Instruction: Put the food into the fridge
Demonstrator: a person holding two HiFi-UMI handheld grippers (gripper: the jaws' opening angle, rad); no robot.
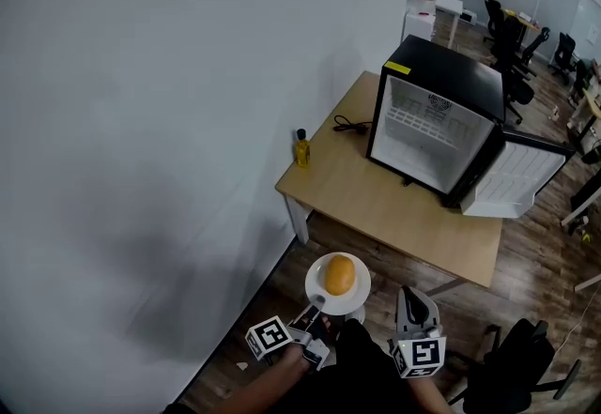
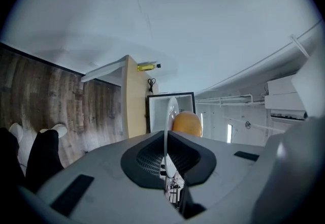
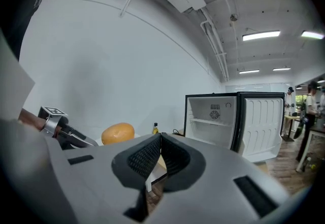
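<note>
— One plate (image 1: 315,283), and our left gripper (image 1: 316,309) pinches its rim, food (image 1: 339,275) on top; our right gripper (image 1: 413,299) sits closed, empty.
— Nothing stored yet, we judge. Far ahead the fridge (image 1: 437,107) stands open on the table (image 1: 347,182); we must carry it there.

Right gripper (image 3: 160,140) jaws together, food (image 3: 118,133), fridge (image 3: 213,116)

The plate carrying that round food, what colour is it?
Plain white. The plate shows best in the head view.
</note>
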